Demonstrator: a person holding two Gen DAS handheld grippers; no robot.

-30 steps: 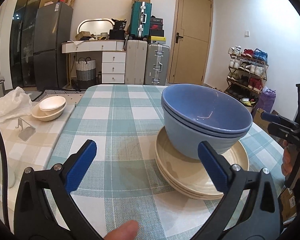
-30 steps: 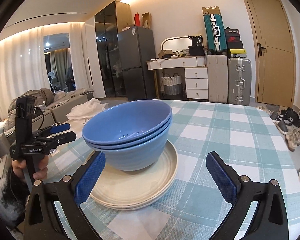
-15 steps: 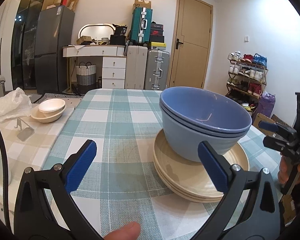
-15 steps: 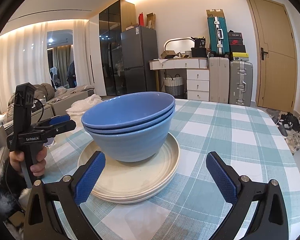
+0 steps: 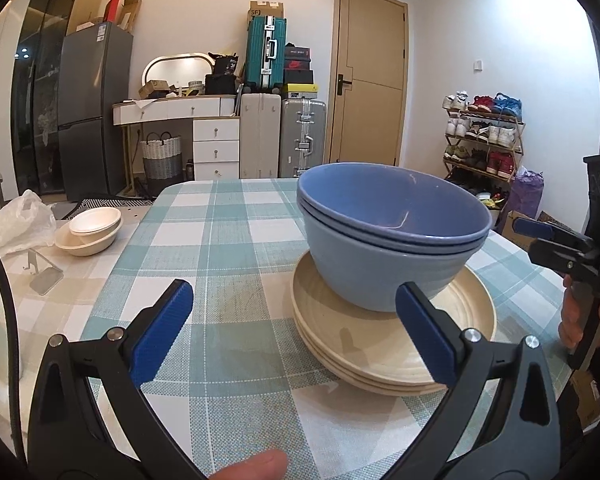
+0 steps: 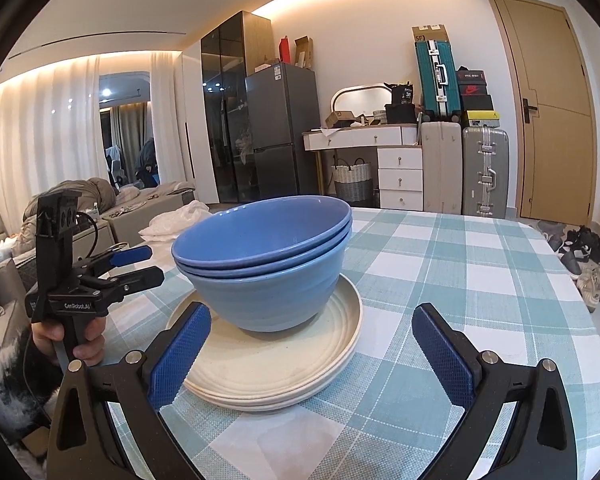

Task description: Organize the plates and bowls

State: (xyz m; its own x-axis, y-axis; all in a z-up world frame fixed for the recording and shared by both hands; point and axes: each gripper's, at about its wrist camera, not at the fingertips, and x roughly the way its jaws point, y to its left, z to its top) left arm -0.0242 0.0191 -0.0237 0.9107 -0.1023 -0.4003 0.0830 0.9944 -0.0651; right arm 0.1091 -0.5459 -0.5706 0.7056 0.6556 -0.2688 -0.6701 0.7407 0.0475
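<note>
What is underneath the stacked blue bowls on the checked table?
The blue bowls sit on a stack of cream plates, which rests on the checked tablecloth. The plate centres beneath the bowls are covered, so unseen.

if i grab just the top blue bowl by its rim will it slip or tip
Probably rigid; the top blue bowl looks like hard glazed ware. Its glossy rim may slide on the pads. It nests in more blue bowls on the cream plates, so a rim-side lift could tilt it or drag the bowl beneath.

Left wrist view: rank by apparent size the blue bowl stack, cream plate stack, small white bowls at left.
1. Cream plate stack, widest, though close to the blue bowl stack.
2. Blue bowl stack.
3. Small white bowls, clearly smallest, but farther from the camera.
</note>
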